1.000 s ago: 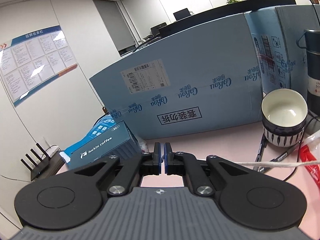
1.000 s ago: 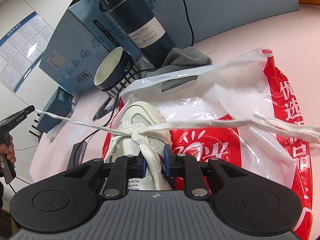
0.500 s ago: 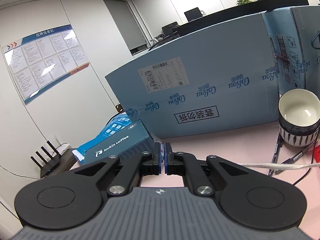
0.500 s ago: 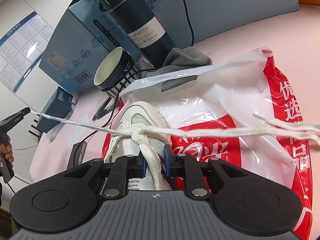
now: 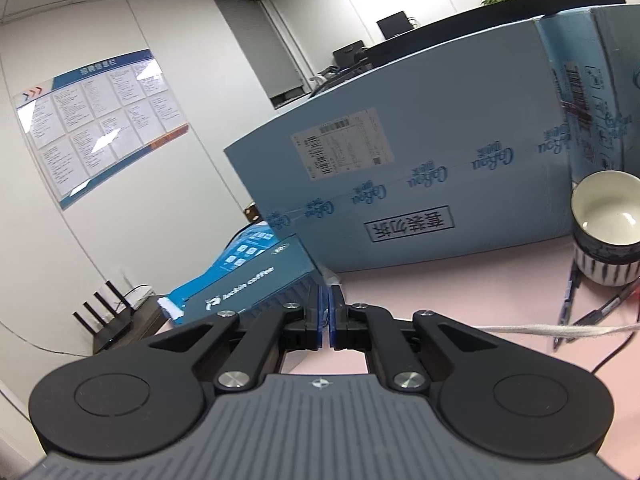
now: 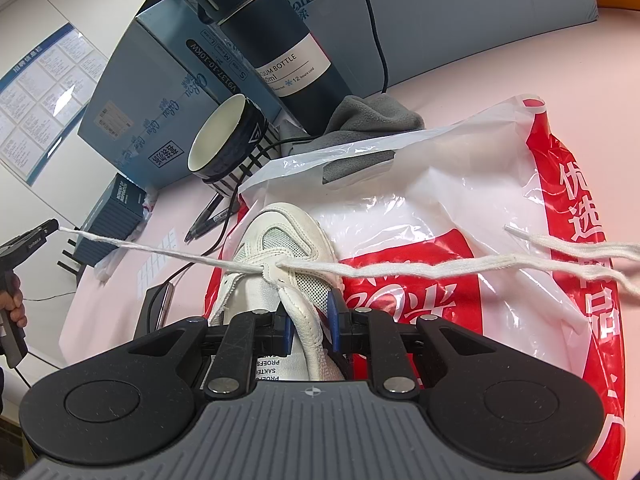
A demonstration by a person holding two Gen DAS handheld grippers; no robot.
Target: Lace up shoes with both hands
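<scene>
Your left gripper (image 6: pixel 50 226), far left, tips level: jaws pressed together, pinching one lace end (image 6: pixel 160 251), pulled taut. Two pens (image 6: pixel 208 220), one bowl (image 6: pixel 228 140), one bottle (image 6: pixel 276 40) behind. One white shoe (image 6: pixel 280 264) on plastic bag (image 6: pixel 480 184) on bench (image 6: pixel 500 68). Your right gripper (image 6: pixel 308 326), angled down: jaws clamping shoe tongue (image 6: pixel 304 332). Other lace end (image 6: pixel 520 260) slack right.

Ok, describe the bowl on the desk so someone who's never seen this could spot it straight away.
Find the big light-blue cardboard box standing along the back of the pink desk. Just in front of it, left of the tall dark vacuum bottle, sits the bowl: the only round dish there, cream inside, dark blue outside with white stripes.
</scene>
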